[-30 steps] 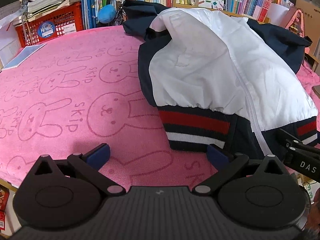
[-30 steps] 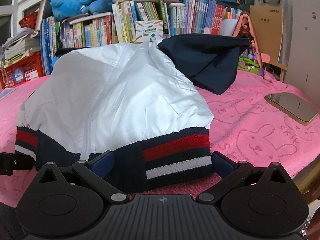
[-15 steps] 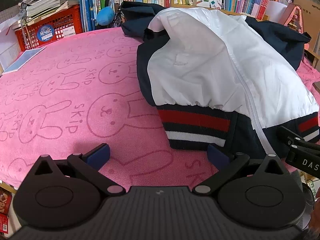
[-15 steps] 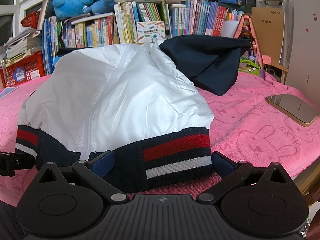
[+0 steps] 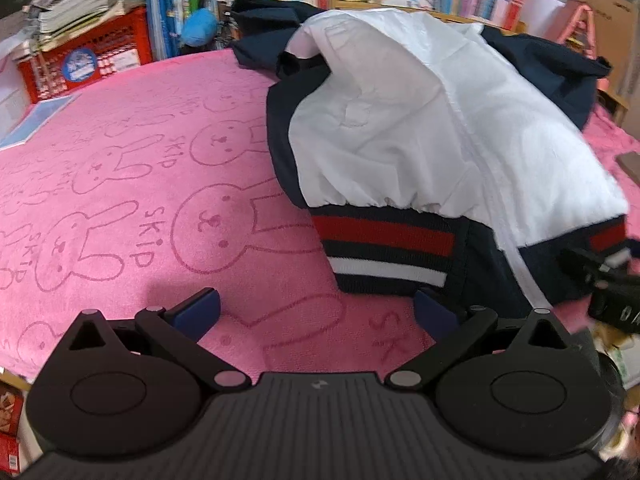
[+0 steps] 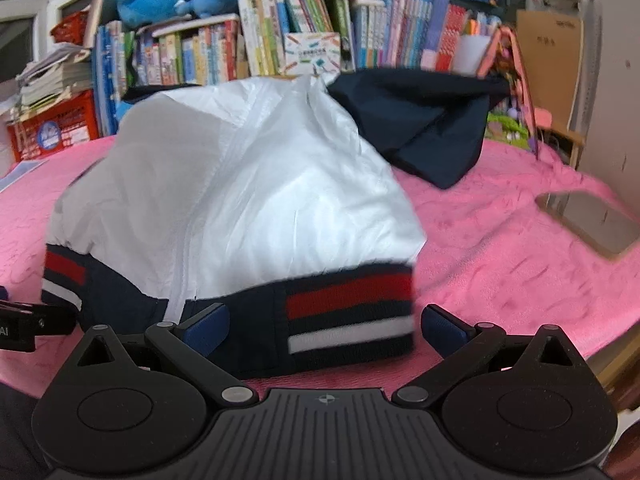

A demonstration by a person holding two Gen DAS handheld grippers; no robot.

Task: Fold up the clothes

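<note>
white and navy jacket (image 5: 420,132) lies bunched on the pink bunny-print towel (image 5: 120,184), zipper side up, striped red/white/navy hem (image 6: 348,316) facing both cameras. left gripper (image 5: 318,306) spread wide, holding nothing, hovering over the towel at the hem's left corner; its right finger (image 5: 434,312) sits just beside the hem edge, contact unclear. right gripper (image 6: 324,324) also spread wide and unloaded, its blue pads either side of the hem's right striped section, left pad (image 6: 206,326) in front of the navy band. navy sleeve (image 6: 428,120) flopped to the right behind. bookshelf (image 6: 320,40) and red crate (image 5: 80,60) at the back.
</note>
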